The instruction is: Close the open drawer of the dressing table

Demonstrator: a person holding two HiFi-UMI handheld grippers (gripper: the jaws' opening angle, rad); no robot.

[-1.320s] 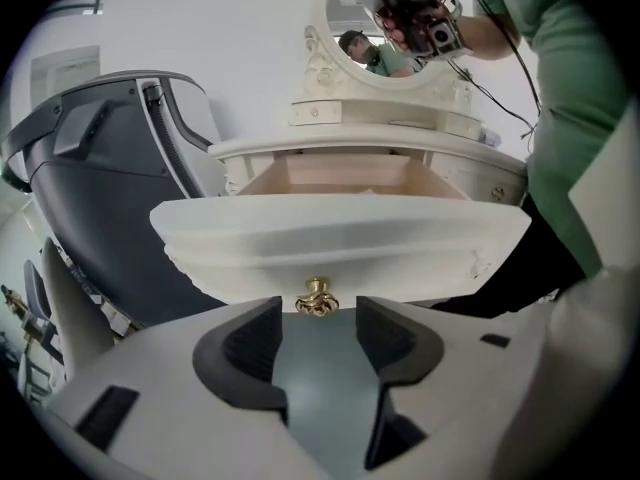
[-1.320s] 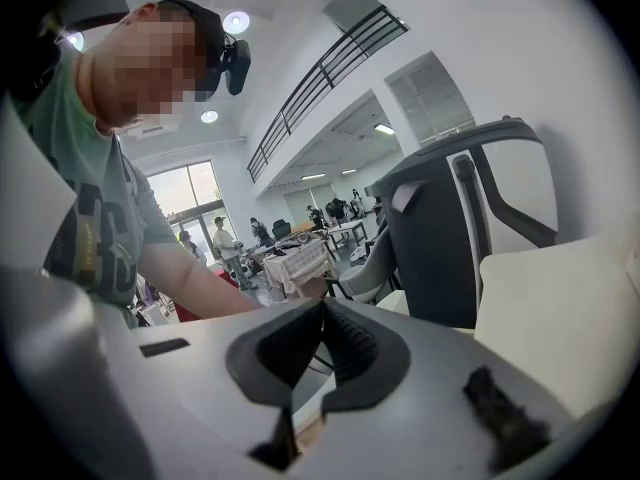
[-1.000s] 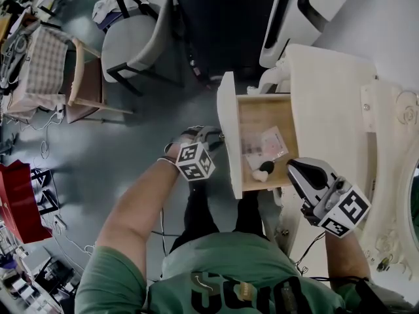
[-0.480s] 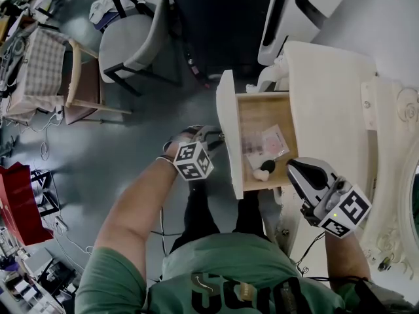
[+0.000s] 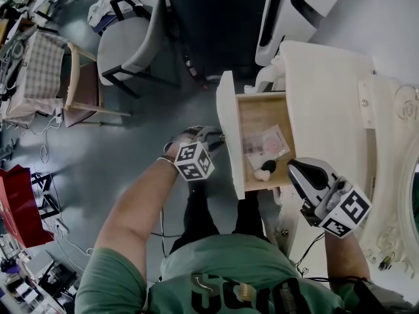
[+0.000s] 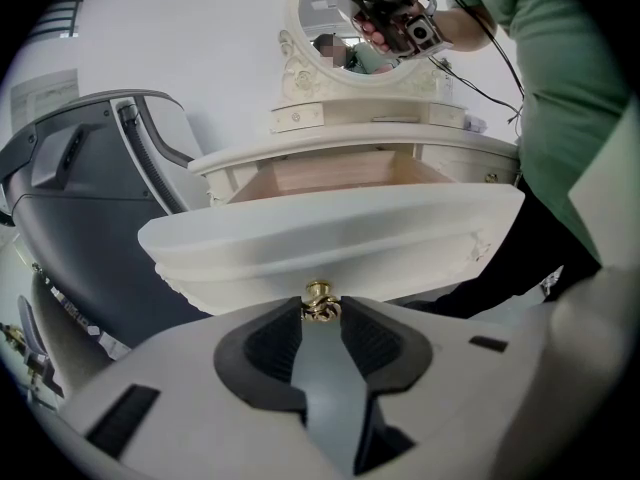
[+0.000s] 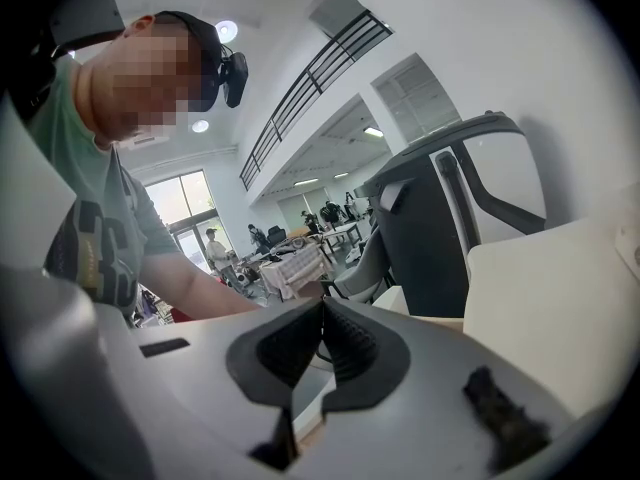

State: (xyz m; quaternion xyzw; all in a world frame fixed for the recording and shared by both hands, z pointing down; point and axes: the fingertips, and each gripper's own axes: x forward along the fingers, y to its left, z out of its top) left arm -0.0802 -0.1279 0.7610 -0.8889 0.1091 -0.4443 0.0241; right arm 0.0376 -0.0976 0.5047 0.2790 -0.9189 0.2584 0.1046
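The cream dressing table [image 5: 327, 90] has its drawer [image 5: 260, 113] pulled out toward me. Its pale front panel [image 5: 227, 133] [image 6: 330, 233] carries a small brass knob [image 6: 320, 301]. My left gripper [image 5: 218, 136] [image 6: 321, 314] points down at that panel, and its two dark pads [image 6: 275, 343] press on the knob from either side. Inside the drawer lie flat sachets [image 5: 268, 142], a small white object [image 5: 262, 174] and a black one [image 5: 267, 166]. My right gripper [image 5: 302, 175] [image 7: 320, 313] hovers at the drawer's near right corner, shut and empty.
An oval mirror [image 6: 370, 23] stands on the table top. A large grey and white seat [image 5: 288, 12] [image 6: 90, 168] stands just beyond the table. Farther left are a grey chair [image 5: 131, 38], a wooden chair [image 5: 78, 84] and red clutter [image 5: 16, 201]. My legs are under the drawer.
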